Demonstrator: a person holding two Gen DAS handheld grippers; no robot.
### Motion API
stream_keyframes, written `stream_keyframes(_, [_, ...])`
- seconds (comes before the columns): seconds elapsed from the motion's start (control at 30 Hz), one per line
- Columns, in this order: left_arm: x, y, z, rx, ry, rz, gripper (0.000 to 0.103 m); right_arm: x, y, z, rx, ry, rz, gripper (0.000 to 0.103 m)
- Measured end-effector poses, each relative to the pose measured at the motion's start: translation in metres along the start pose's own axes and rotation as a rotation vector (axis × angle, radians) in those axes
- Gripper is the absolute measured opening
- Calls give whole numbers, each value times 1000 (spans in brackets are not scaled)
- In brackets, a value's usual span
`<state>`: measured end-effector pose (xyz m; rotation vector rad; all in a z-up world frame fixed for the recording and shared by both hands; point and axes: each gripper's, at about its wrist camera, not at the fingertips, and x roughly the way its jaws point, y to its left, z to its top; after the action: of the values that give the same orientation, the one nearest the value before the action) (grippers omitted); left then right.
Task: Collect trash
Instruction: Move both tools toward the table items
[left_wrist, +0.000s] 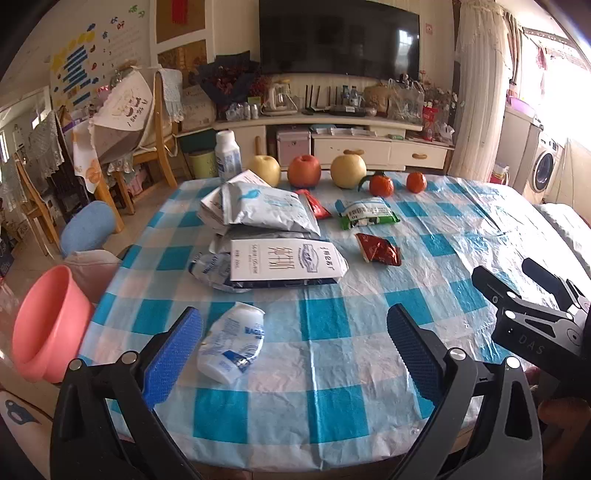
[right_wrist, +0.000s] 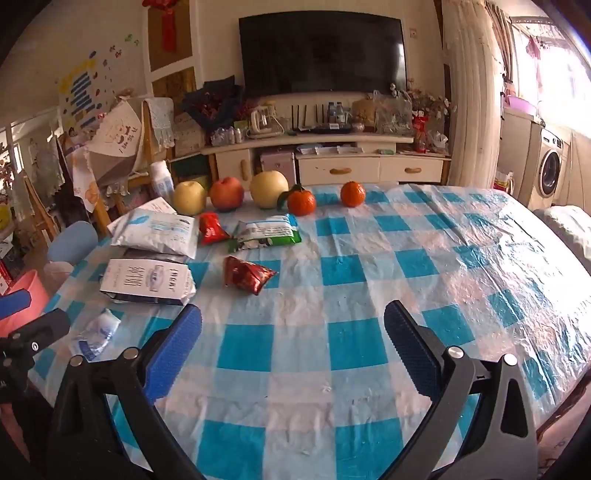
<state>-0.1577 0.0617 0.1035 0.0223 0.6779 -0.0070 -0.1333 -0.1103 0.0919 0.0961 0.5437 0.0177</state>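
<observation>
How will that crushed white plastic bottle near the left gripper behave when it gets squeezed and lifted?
The crushed bottle looks dented and probably empty, so likely light. Its thin walls may buckle further under the pads. Lying on its side, it could slide on the glossy tablecloth.

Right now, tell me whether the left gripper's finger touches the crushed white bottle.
Cannot tell. In the left wrist view the left finger's blue pad sits beside the crushed white bottle with no clear gap or contact.

Your left tongs (left_wrist: 294, 349) stand spread wide, blue pads facing each other with nothing pressed between them, tilted down toward the worktop. Your right tongs (right_wrist: 293, 347) are spread just as wide and empty, tilted downward too, and sit to the right of the left pair.
</observation>
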Motion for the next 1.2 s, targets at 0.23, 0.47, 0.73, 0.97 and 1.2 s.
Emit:
stream_keyframes(0.23, [-62, 44, 0, -7, -96, 8, 98, -47, 28, -1, -18, -126, 29, 100])
stream_keyframes(0.47, [-89, 60, -2, -12, -126, 23, 98, -78, 42, -8, -58, -189, 32, 100])
stream_keyframes(0.73, [-103, 63, 0, -3, -148, 42, 98, -89, 42, -12, -72, -198, 38, 100])
stream_keyframes(0.97, [-105, 61, -2, 7, -146, 49, 98, -90, 49, -17, -118, -204, 35, 100])
stream_keyframes(1.2, [-97, 66, -7, 9, -126, 36, 98, -81, 52, -18, -143, -152, 73, 100])
